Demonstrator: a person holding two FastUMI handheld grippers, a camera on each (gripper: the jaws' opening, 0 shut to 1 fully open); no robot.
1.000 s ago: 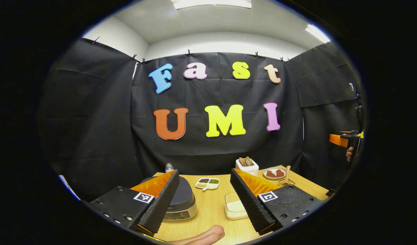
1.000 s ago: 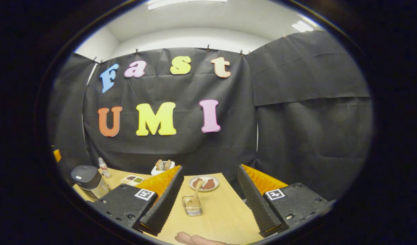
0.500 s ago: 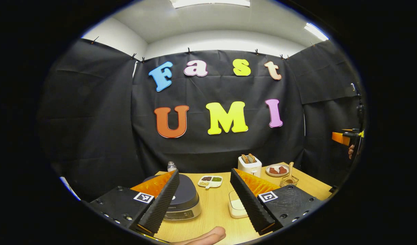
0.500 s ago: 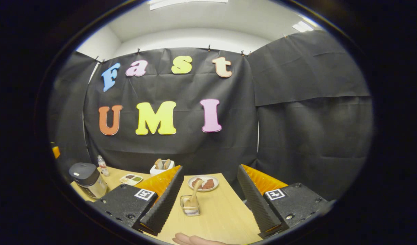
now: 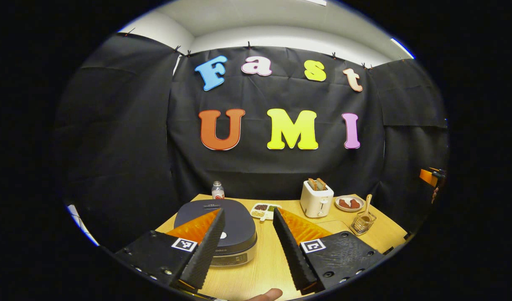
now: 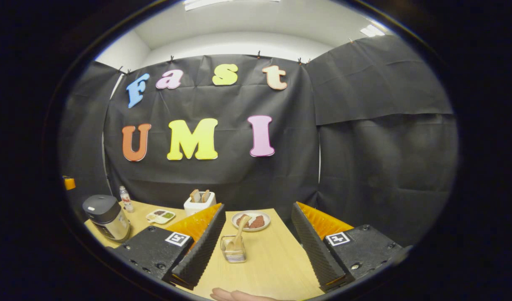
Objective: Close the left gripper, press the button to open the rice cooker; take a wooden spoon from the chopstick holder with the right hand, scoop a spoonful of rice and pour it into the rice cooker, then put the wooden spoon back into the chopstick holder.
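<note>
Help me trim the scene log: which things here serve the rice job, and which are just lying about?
Job: rice cooker, wooden spoon, chopstick holder, left gripper, right gripper.
Lying about: toaster, plate, divided dish, bottle.

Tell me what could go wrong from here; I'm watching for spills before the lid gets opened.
1. The left gripper hangs over the rice cooker with its jaws apart; pressing like that could straddle or miss the button.
2. The wooden spoon leans loosely in the small chopstick holder; a careless pull by the right gripper, which is open, might tip the holder.
3. The sectioned dish sits close beside the cooker and could get knocked.
</note>
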